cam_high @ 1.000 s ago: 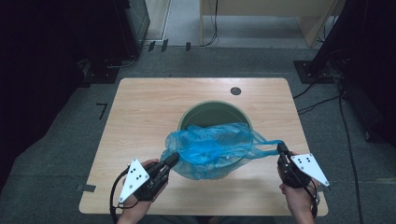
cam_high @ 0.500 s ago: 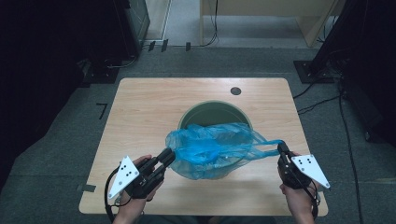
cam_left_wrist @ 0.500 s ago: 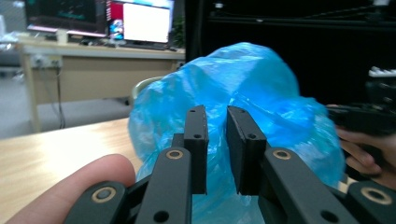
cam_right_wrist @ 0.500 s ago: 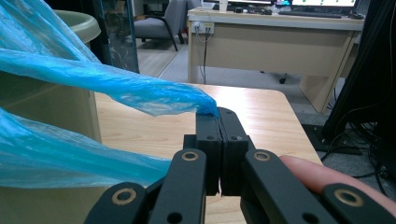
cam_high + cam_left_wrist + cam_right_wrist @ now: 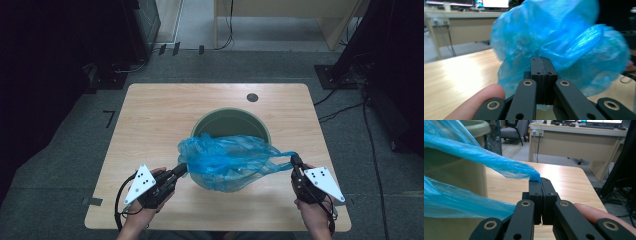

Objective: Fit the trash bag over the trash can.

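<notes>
Blue plastic bag (image 5: 227,161) hangs stretched between both tools over the near rim of the green bin (image 5: 231,123), sagging down the bin's front side. Left tool (image 5: 181,170) sits near the bench's front edge, held by the left hand (image 5: 147,192), pointing right toward the bag's left edge; in the left gripper view its jaws are pressed together with the bag (image 5: 554,45) bunched right at the tips. A thin bit of film seems pinched there, though blur makes that hard to confirm. Right tool (image 5: 295,161) is at the front right of the bench, in the right hand (image 5: 312,210), jaws clamped on a drawn-out strip of the bag; the right gripper view shows that strip (image 5: 499,163) running taut from the closed tips toward the bin wall (image 5: 456,177). Bin stands upright mid-bench (image 5: 150,115). Farther back, a small dark round grommet (image 5: 252,97) sits near the bench's far edge. Beyond the bench, grey floor with cables (image 5: 345,107).
</notes>
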### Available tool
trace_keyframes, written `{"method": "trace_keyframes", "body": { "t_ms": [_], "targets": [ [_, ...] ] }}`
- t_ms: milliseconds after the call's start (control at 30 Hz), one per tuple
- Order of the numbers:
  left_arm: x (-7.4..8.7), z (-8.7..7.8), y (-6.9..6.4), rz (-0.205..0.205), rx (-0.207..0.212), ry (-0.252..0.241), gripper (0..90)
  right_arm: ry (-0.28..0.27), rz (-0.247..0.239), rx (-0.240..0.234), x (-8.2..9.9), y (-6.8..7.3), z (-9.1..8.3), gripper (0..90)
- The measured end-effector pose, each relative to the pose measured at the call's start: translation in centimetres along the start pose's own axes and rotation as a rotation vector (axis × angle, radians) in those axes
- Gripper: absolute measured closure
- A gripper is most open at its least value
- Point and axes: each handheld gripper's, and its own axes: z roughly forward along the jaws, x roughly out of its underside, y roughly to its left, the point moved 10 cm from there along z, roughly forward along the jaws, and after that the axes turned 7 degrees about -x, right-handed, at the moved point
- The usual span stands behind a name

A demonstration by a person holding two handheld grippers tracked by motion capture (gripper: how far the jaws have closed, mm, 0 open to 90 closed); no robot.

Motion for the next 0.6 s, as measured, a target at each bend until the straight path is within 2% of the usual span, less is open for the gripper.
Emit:
{"method": "trace_keyframes", "body": {
  "t_ms": [33, 167, 233, 300, 333, 433, 600],
  "targets": [
    [0.1, 0.2, 0.5, -0.031, -0.017, -0.005, 90.0, -0.003, 0.001, -0.004, -0.1, 0.3, 0.0, 90.0],
    [0.0, 0.9, 3.0, -0.121, -0.14, -0.008, 90.0, -0.013, -0.033, -0.027, -0.3, 1.4, 0.1, 90.0],
    [-0.1, 1.3, 3.6, -0.138, -0.178, -0.007, 89.7, -0.009, -0.048, -0.032, -0.2, 1.9, 0.2, 90.0],
    [-0.2, 1.9, 3.8, -0.123, -0.205, -0.001, 87.8, -0.001, -0.045, -0.034, 0.0, 2.1, 0.4, 90.0],
    [-0.1, 2.1, 3.8, -0.117, -0.208, 0.002, 86.0, 0.002, -0.046, -0.034, 0.0, 2.1, 0.5, 90.0],
    [-0.2, 2.6, 3.7, -0.129, -0.205, -0.006, 79.8, 0.011, -0.027, -0.025, 0.2, 1.9, 0.8, 90.0],
    [-0.9, 2.6, 3.6, -0.153, -0.166, -0.042, 71.3, 0.01, 0.001, -0.016, 0.2, 1.4, 0.8, 90.0]
  ]
}}
